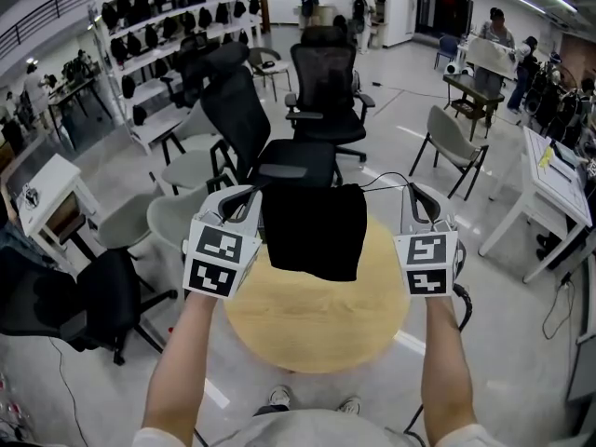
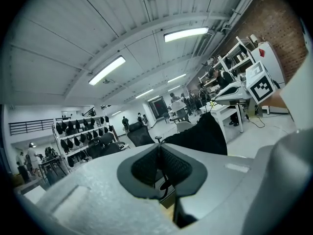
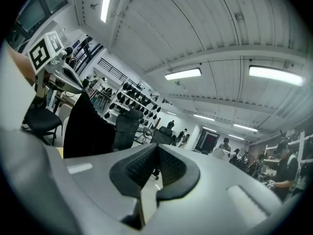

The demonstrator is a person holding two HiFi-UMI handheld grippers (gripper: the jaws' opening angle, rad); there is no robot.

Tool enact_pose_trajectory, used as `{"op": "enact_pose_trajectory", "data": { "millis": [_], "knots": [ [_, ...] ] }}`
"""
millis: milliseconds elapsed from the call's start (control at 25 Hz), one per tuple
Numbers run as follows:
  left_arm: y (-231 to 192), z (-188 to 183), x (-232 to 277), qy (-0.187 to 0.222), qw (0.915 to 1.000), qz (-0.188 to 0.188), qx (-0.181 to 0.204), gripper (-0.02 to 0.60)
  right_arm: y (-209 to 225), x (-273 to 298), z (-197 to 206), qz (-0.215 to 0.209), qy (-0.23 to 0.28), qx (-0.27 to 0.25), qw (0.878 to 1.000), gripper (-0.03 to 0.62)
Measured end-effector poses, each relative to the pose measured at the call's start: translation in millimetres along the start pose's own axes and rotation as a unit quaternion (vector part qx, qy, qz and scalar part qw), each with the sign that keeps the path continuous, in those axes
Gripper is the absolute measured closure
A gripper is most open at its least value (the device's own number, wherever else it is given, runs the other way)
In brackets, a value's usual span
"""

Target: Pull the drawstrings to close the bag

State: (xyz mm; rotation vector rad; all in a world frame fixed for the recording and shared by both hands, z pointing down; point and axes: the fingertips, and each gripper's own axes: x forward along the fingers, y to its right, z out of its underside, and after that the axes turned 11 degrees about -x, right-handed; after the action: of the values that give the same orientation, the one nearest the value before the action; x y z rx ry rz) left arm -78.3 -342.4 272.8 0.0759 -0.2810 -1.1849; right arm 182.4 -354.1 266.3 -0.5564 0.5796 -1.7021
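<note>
A black drawstring bag [image 1: 314,229] hangs in the air between my two grippers, above the round wooden table [image 1: 317,329]. My left gripper [image 1: 253,195] is shut at the bag's top left corner, where its cord is hidden. A thin black drawstring [image 1: 384,179] arcs from the top right corner to my right gripper [image 1: 411,190], which is shut on it. From the left gripper [image 2: 159,149], the bag [image 2: 203,133] hangs to the right. From the right gripper [image 3: 156,149], the bag [image 3: 85,126] hangs to the left. Both pairs of jaws are pressed together.
Black office chairs [image 1: 321,91] stand just beyond the table, and another black chair [image 1: 84,296] is at the left. White desks [image 1: 559,194] line the right side. A white shelf rack [image 1: 158,26] with dark items stands at the back left. People are far off.
</note>
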Motion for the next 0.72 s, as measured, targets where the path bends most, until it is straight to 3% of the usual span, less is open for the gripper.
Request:
{"op": "enact_pose_trajectory", "data": {
  "millis": [720],
  "knots": [
    [-32,19,0,-0.013,0.9976,-0.059,-0.034,0.571,13,0,28,0.029,-0.047,0.003,0.998,0.588]
  ]
}}
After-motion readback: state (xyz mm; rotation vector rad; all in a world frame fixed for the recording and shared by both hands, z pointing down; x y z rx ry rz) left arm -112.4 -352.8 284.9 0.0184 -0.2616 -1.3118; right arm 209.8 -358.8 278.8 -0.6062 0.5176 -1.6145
